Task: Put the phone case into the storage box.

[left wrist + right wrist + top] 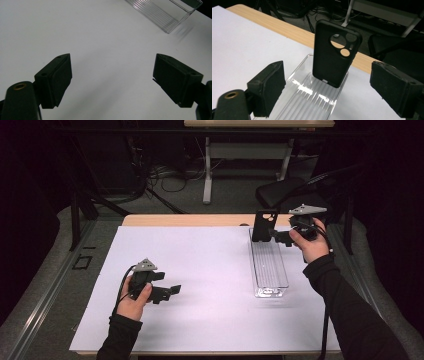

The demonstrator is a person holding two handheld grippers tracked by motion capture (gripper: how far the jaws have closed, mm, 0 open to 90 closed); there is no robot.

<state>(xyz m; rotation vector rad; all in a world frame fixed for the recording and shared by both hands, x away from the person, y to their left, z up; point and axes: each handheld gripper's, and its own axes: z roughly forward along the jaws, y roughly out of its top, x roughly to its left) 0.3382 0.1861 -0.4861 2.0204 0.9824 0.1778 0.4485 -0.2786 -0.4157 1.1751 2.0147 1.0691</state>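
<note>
A black phone case (263, 225) with round camera cutouts stands on end at the far end of a clear ribbed tray (269, 265). My right gripper (278, 236) is close to the case's right side, open. In the right gripper view the case (334, 57) rises from the tray (312, 100) ahead of the right gripper (326, 63), whose jaws stand wide apart without touching it. My left gripper (167, 284) hovers open over the white sheet at the near left. In the left gripper view, the left gripper (112, 57) holds nothing, and the tray's near end (165, 15) lies ahead.
A white sheet (200, 270) covers most of the wooden table (185, 220). Beyond the far edge are a black office chair (285, 190), a desk leg (207, 170) and cables on the floor. Dark stands flank the table on both sides.
</note>
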